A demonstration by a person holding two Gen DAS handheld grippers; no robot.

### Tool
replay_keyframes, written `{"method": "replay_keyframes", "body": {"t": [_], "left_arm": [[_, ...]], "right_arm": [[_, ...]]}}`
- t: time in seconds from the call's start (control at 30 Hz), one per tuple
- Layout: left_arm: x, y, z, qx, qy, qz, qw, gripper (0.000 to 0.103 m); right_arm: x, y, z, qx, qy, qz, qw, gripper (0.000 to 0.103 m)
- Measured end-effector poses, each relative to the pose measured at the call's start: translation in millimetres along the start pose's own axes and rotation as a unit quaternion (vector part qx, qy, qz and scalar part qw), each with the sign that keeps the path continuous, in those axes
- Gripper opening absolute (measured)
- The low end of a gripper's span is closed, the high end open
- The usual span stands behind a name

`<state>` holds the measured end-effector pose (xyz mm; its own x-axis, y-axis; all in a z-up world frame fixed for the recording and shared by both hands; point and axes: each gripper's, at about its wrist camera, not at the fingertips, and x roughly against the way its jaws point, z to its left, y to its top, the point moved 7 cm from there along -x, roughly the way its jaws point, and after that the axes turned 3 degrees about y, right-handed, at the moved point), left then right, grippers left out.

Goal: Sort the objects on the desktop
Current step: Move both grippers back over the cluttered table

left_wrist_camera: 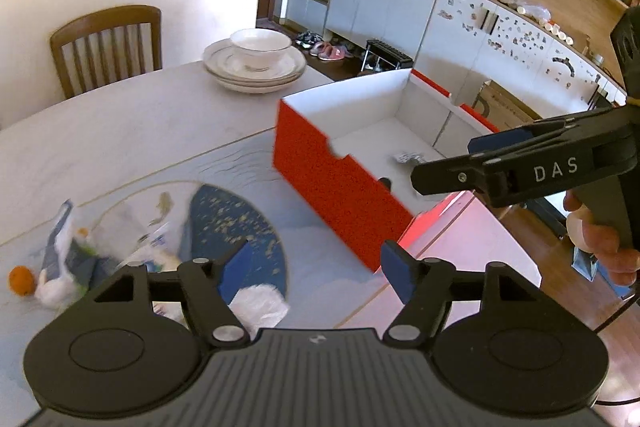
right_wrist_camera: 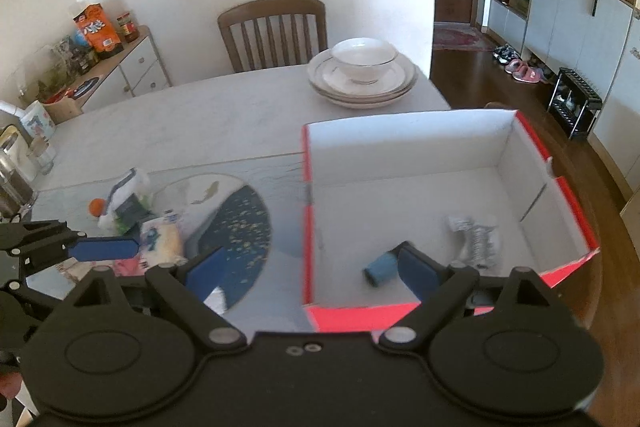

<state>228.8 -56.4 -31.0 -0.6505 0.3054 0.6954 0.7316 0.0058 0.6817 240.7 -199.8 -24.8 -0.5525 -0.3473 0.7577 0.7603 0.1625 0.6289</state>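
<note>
left gripper fingers spread apart, nothing between them, over the desk mat at lower centre of the left wrist view. right gripper fingers also spread wide and empty, straddling the near left wall of the red box in the right wrist view. inside the box, lower right of that frame: a small blue cylinder lying on its side and a white patterned packet. pile of packets and a small orange ball sit on the mat at left. stacked plates with bowl at the desk's far edge, chair behind.
</note>
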Motion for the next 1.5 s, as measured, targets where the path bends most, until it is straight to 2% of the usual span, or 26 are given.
{"method": "replay_keyframes", "body": {"t": [0.1, 0.23, 0.3, 0.37, 0.67, 0.87, 1.27, 1.5], "left_arm": [[11, -10, 16, -0.002, 0.009, -0.006, 0.9999, 0.082], [21, -24, 38, 0.0, 0.013, -0.005, 0.9999, 0.086], [25, -32, 50, 0.002, 0.014, -0.004, 0.9999, 0.098], [30, -42, 62, 0.002, 0.013, -0.006, 0.9999, 0.103], [38, -90, 115, 0.006, 0.016, 0.02, 0.9997, 0.103], [37, -123, 149, 0.025, 0.012, 0.043, 0.9987, 0.103], [25, -158, 179, 0.022, 0.024, 0.061, 0.9976, 0.103], [18, -169, 186, -0.012, 0.036, 0.073, 0.9966, 0.102]], "right_arm": [[-3, -6, 18, 0.006, -0.002, 0.0, 1.0, 0.093], [-9, -15, 39, 0.006, 0.0, 0.001, 1.0, 0.093], [-16, -20, 50, 0.007, -0.002, 0.005, 1.0, 0.093], [-24, -26, 59, 0.006, -0.003, 0.011, 1.0, 0.093], [-69, -52, 91, 0.007, -0.022, 0.044, 0.999, 0.093], [-91, -61, 104, 0.012, -0.027, 0.055, 0.998, 0.093], [-129, -71, 111, 0.024, -0.043, 0.083, 0.995, 0.09], [-145, -76, 109, 0.021, -0.05, 0.099, 0.994, 0.087]]}}
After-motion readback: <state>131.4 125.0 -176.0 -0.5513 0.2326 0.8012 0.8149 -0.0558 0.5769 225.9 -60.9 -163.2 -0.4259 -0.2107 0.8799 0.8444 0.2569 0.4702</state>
